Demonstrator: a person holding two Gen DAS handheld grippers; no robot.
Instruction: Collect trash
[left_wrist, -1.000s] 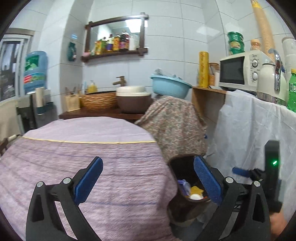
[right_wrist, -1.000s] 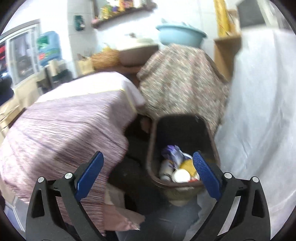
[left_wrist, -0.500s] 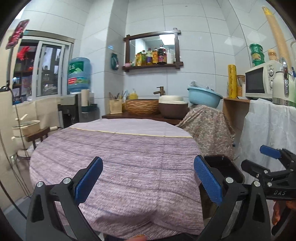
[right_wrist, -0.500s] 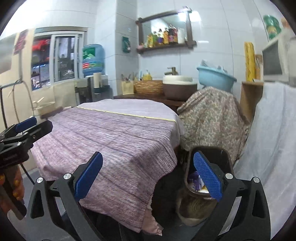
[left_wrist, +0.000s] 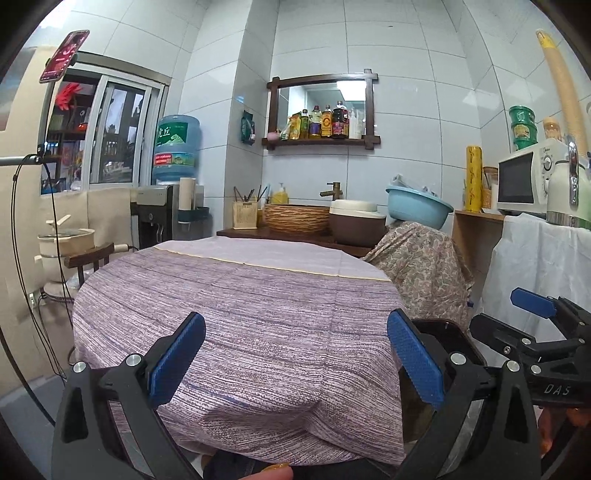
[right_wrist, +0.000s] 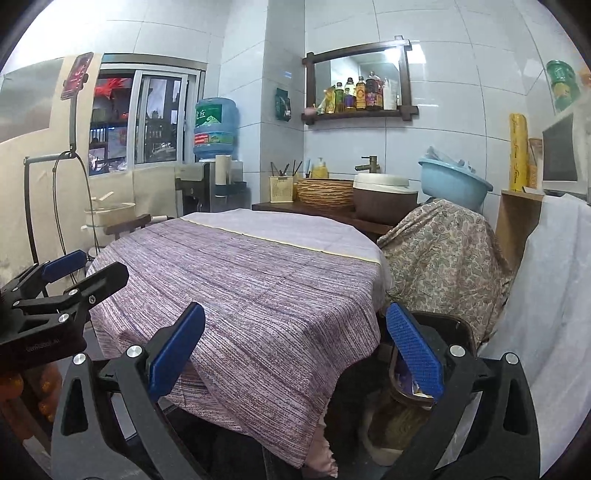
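A dark brown trash bin (left_wrist: 456, 332) stands on the floor at the right edge of the round table (left_wrist: 240, 295), which is covered by a purple cloth. In the right wrist view the bin (right_wrist: 448, 326) shows a little trash (right_wrist: 406, 382) inside, behind a blue pad. My left gripper (left_wrist: 295, 328) is open with nothing between its fingers and is held low at the table's near edge. My right gripper (right_wrist: 294, 325) is also open with nothing in it and hangs just left of the bin. Each gripper shows in the other's view: the right gripper (left_wrist: 535, 332) and the left gripper (right_wrist: 55, 288).
A floral-draped object (left_wrist: 417, 266) stands behind the bin, with a white-draped cabinet (left_wrist: 539, 266) carrying a microwave (left_wrist: 524, 181) to the right. The back counter holds a wicker basket (left_wrist: 295, 218) and a blue basin (left_wrist: 417, 206). A water dispenser (left_wrist: 173, 184), wooden stool (left_wrist: 88, 258) and phone stand (left_wrist: 22, 206) are at the left.
Both cameras rose and pulled back from looking down into the bin to facing level across the table. The bin's trash is now mostly hidden. Both grippers stayed open.
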